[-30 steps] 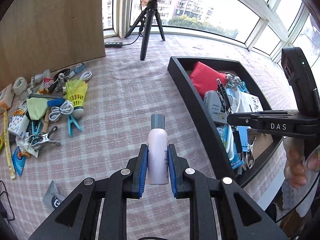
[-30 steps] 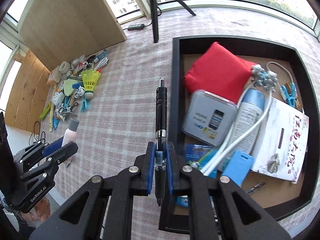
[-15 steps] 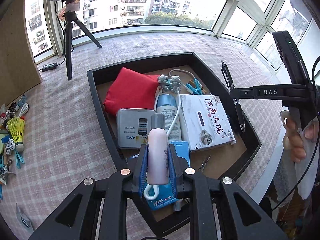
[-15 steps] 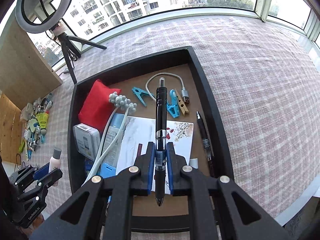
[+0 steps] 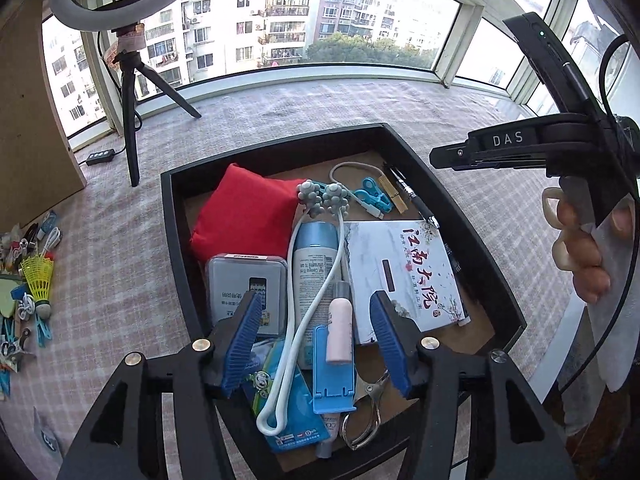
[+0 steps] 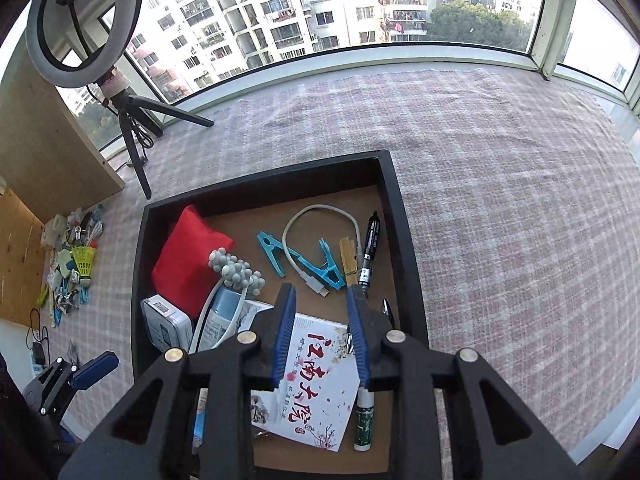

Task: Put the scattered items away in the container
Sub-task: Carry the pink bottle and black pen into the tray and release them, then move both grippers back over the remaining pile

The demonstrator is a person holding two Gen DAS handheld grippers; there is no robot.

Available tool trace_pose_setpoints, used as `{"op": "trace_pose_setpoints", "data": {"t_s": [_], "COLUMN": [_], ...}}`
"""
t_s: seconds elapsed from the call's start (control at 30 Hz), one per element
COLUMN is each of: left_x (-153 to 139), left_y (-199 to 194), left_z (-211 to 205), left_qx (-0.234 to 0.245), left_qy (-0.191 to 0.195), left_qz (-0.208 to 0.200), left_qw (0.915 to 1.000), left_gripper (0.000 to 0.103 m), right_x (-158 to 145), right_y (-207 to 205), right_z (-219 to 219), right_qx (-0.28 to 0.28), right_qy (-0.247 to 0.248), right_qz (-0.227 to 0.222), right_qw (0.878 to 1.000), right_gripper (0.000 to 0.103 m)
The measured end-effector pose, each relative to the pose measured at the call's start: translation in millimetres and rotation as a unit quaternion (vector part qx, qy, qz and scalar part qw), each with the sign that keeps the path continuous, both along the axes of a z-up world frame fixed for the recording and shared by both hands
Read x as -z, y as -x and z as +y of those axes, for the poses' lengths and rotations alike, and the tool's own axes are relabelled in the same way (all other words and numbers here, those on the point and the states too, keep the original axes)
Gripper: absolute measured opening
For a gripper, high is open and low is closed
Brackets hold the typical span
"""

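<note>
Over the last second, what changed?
Both grippers swung from the cloth to over the black tray. Left gripper, jaws opening, released the pink bottle onto the tray's clutter. Right gripper, also opening, dropped the black pen by the tray's right wall. Floor pile and tripod unchanged.

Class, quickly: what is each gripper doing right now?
Left gripper: jaws opening, empty; small pink plastic bottle lies released below.
Right gripper: jaws opening, empty; black click pen lies in black tray.
</note>
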State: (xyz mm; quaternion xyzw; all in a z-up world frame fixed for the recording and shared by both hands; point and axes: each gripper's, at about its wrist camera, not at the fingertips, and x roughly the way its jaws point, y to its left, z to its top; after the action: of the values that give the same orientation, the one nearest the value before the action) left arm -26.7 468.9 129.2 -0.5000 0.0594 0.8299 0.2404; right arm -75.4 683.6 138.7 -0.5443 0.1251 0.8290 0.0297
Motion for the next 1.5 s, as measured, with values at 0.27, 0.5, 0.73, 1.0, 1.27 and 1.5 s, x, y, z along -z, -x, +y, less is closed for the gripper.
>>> {"op": "trace_pose_setpoints", "data": {"t_s": [0.27, 0.5, 0.73, 1.0, 1.27, 1.5], "left_x": [1.5, 5.9, 15.0, 21.1, 40.5, 56.0], "left_y": [-6.1, -17.7, -31.5, -41.7, -52.0, -62.4], "left_z": [-20.9, -66.4, -137.5, -232.8, -322.7, -377.0], "left_qx": [-0.027, -0.074, -0.133, -0.197, -0.25, -0.321], "left_qy": [0.013, 0.025, 0.041, 0.037, 0.043, 0.036], "left_qz": [0.002, 0.001, -0.007, -0.014, -0.036, -0.053], "left_qw": [0.9995, 0.9969, 0.9903, 0.9796, 0.9667, 0.945], "left_gripper": [0.054, 0.054, 0.054, 0.054, 0.054, 0.059], "right_x": [0.4, 2.1, 2.4, -3.5, -9.6, -12.0], "right_y": [-7.8, -8.5, -6.4, -9.3, -3.8, 19.4], "right_z": [-14.6, -40.5, -90.0, -170.4, -271.8, -372.5], "right_qx": [-0.022, -0.056, -0.101, -0.148, -0.214, -0.313], "right_qy": [0.014, 0.036, 0.044, 0.037, 0.017, 0.011], "right_qz": [0.01, 0.018, 0.022, 0.03, 0.042, 0.037], "right_qw": [1.0, 0.998, 0.994, 0.988, 0.976, 0.949], "right_gripper": [0.028, 0.036, 0.04, 0.042, 0.044, 0.048]}}
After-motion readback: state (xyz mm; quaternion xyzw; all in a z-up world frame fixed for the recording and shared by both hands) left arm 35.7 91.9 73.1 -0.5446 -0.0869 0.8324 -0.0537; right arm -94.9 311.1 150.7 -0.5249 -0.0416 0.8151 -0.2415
